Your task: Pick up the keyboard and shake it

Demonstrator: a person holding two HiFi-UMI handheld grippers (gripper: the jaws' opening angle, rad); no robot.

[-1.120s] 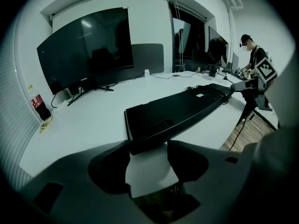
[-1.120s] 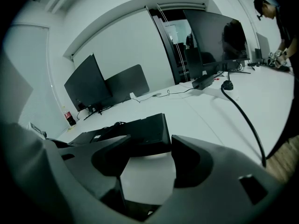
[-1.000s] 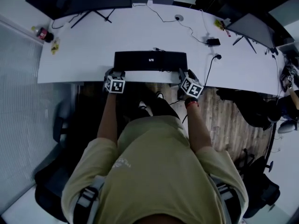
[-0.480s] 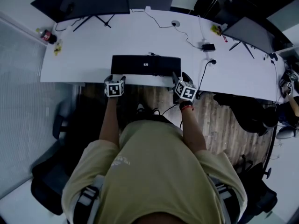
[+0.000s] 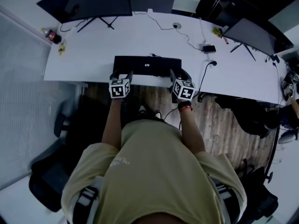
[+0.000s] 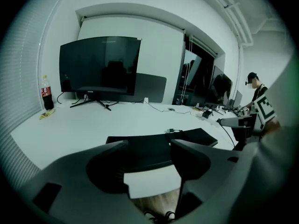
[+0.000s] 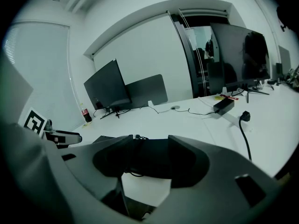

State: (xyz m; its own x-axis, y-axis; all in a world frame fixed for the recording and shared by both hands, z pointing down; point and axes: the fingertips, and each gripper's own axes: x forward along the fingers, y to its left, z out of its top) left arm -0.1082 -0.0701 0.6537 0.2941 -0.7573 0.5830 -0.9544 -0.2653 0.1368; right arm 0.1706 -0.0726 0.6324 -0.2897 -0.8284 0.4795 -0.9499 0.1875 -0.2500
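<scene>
**Keyboard flat on the worktop, both tongs open and empty**

The black rectangular keyboard (image 5: 147, 65) lies flat on the long white worktop (image 5: 93, 45). It sits parallel to the near edge and just behind it, with a narrow strip of bare white in front.

The left tongs (image 5: 122, 74) hang near the keyboard's left end and the right tongs (image 5: 180, 74) near its right end. Both are over the front edge and tilted forward and down. Each pair stands wide apart. Their jaws have just been closing a little, with nothing between the pads. In each gripper view the keyboard shows through the gap, beyond the tips and untouched.

Further back, a wide black monitor (image 5: 88, 1) stands on a splayed foot. A dark cola bottle with a red label (image 5: 51, 35) stands at the left corner. A small black power brick (image 5: 209, 47) lies right of centre. Below the worktop are the person's olive T-shirt (image 5: 154, 171) and a wooden plank floor (image 5: 224, 120).
</scene>
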